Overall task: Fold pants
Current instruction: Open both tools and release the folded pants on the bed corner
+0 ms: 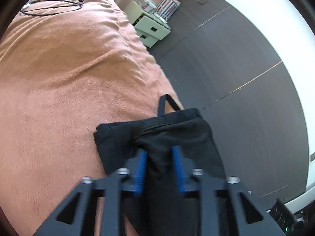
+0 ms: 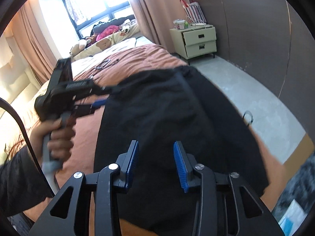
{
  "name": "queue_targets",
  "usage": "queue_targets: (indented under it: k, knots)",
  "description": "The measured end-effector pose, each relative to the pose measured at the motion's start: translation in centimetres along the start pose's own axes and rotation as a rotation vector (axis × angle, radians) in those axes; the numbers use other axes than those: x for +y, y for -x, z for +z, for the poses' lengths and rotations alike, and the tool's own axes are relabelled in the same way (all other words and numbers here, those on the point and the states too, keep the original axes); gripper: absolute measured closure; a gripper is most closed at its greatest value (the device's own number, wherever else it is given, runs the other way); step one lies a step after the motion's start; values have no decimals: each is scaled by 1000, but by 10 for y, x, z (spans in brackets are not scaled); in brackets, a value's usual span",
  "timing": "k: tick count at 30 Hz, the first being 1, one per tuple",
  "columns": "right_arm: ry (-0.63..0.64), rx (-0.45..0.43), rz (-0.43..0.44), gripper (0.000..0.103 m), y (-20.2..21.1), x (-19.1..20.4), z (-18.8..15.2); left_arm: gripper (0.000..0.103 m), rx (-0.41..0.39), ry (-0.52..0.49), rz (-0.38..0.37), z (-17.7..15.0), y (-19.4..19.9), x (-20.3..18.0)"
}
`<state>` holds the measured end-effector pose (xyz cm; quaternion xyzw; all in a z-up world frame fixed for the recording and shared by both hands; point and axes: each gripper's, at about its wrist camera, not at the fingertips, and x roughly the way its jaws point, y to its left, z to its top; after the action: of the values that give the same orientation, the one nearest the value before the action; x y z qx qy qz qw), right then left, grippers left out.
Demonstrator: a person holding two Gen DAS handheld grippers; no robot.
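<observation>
Left wrist view: left hand-held gripper (image 1: 159, 155) pinches a bunched fold of the black pants (image 1: 177, 135) at the bed (image 1: 59, 78) edge. Right hand-held gripper (image 2: 156, 153) stands part open over the cloth, gripping nothing. Soft, light, floppy fabric; best taken at the waistband or hems.

Black pants (image 2: 169, 118) on orange bedspread (image 2: 137, 59)

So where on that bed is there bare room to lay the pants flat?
The wide blanket stretch between the black pants and the cables is free. It is crowded toward the pillows and at the bed's floor-side edge.
</observation>
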<state>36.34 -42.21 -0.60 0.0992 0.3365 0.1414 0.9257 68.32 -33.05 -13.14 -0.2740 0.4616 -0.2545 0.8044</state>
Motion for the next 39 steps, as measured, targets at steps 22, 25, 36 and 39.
queue_targets:
  k: [22, 25, 36, 39]
  knots:
    - [-148, 8, -168, 68, 107, -52, -64, 76, -23, -78, 122, -6, 57, 1]
    - [-156, -6, -172, 68, 123, -51, -58, 73, -37, -111, 130, -11, 74, -8]
    - [-184, -66, -223, 36, 139, -4, -65, 54, -50, -239, 123, -42, 147, -36]
    - [-179, -77, -230, 30, 141, 11, -71, 34, -85, -294, 100, -48, 175, -48]
